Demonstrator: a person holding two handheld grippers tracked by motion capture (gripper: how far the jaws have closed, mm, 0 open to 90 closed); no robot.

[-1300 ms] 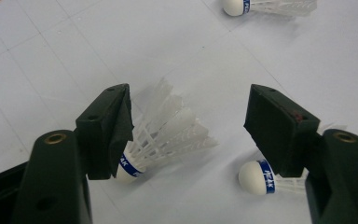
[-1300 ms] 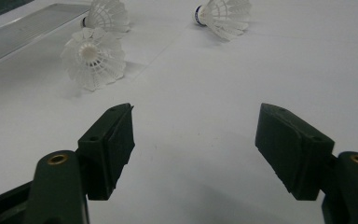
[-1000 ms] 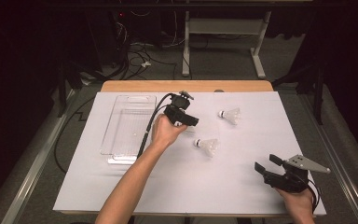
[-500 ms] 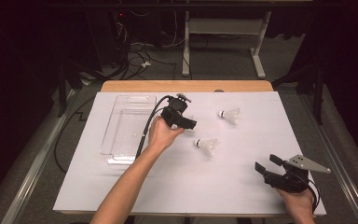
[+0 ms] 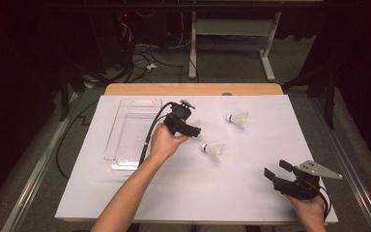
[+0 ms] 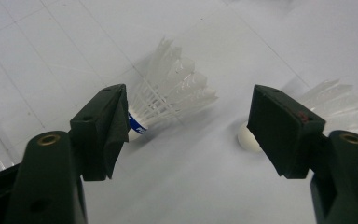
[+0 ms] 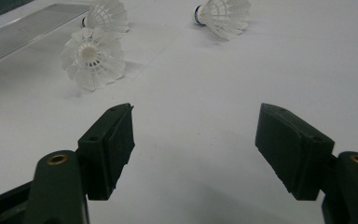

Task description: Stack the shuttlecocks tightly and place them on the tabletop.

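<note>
Fingers (image 6: 105,126) of the left gripper (image 6: 186,126) stand spread around nothing, the nearest shuttlecock (image 6: 168,100) lying at upper centre against one pad, so closing now could nudge it aside or crush its feathers.

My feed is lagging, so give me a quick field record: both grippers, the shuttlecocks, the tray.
left gripper: open, over the sheet beside the tray, holding nothing
nearest shuttlecock: lying on its side just ahead of the left fingers
other shuttlecocks: one mid-sheet, one farther back
right gripper: open, near right corner
clear tray: looks empty
</note>
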